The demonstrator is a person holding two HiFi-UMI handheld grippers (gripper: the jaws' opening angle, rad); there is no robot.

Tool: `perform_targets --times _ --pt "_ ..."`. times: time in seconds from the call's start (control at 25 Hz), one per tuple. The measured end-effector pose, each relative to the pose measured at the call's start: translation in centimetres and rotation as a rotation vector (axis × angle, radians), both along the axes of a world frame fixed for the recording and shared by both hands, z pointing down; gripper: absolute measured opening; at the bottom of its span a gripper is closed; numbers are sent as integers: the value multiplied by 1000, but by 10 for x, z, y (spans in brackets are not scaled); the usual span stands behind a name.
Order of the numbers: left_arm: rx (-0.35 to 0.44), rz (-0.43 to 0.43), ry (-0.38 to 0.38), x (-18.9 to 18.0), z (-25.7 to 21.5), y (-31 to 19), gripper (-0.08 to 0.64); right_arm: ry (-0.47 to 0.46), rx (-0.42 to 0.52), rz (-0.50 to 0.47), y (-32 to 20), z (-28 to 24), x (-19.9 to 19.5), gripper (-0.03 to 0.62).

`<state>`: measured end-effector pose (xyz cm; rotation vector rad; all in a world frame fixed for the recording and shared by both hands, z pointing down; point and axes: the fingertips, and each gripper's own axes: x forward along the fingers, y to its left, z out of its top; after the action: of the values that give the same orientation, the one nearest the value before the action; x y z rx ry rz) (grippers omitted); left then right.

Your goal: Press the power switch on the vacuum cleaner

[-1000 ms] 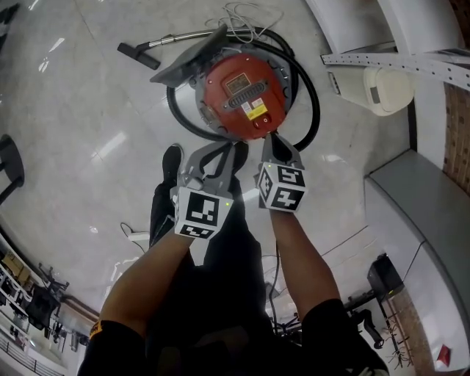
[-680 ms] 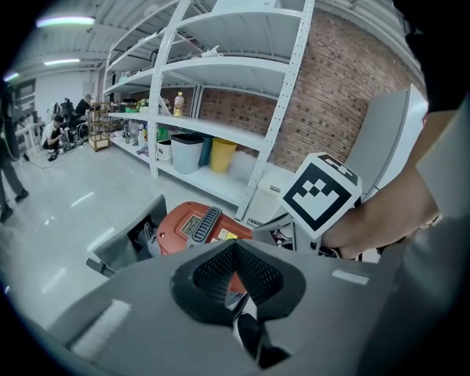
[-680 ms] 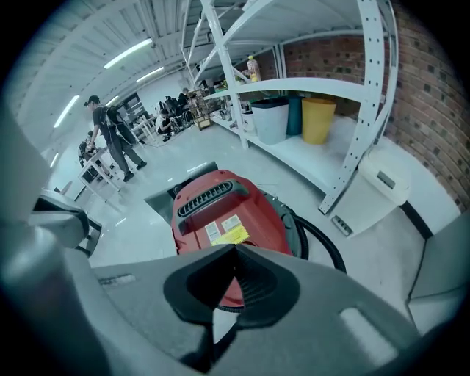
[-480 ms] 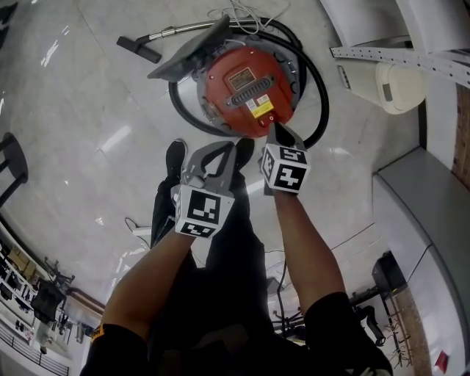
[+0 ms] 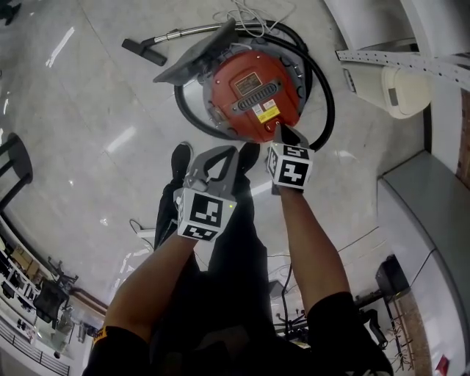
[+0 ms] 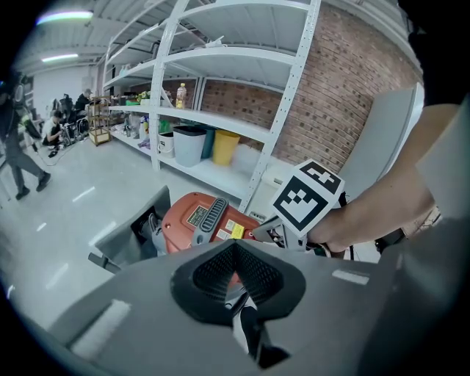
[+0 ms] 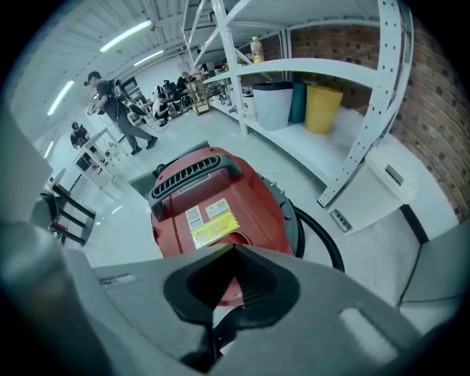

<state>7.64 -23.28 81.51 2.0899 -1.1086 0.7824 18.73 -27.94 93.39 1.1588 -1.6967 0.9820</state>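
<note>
The red vacuum cleaner (image 5: 253, 92) stands on the pale floor ahead of me, with a black handle grille and a yellow label (image 7: 211, 227) on its domed top. Its black hose (image 5: 323, 110) loops around it. My right gripper (image 5: 278, 130) is shut, and its tip rests against the near rim of the red top just below the label (image 5: 266, 114). In the right gripper view the closed tips (image 7: 233, 250) cover the spot they touch, so the switch is hidden. My left gripper (image 5: 229, 150) is shut on nothing. It hangs to the left, short of the vacuum (image 6: 209, 220).
A grey panel (image 5: 192, 57), metal wand and floor nozzle (image 5: 139, 51) lie behind the vacuum, with a white cord (image 5: 250, 13). White shelving (image 5: 389, 55) and a white box (image 5: 402, 89) stand right. A shoe (image 5: 178, 160) is below. Bins (image 7: 323, 106) sit on a shelf.
My right gripper has moved forward until its tip reaches the vacuum's near rim. The left gripper has kept its place beside it.
</note>
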Motion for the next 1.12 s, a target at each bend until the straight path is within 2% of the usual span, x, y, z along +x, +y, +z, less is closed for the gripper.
perform_targets --times 0.28,0.52,0.8,1.12 --pt "-3 -3 8 0 -5 3 16 9 -56 32 -4 9 4 -6" --pt "27 3 17 2 -21 -2 16 23 -54 48 -7 0 11 -8" --pt "87 51 41 -5 -72 -9 15 18 26 50 -4 -64 7 -8" --pt "152 49 69 -36 -136 -1 16 -75 164 104 11 -166 -25 -8"
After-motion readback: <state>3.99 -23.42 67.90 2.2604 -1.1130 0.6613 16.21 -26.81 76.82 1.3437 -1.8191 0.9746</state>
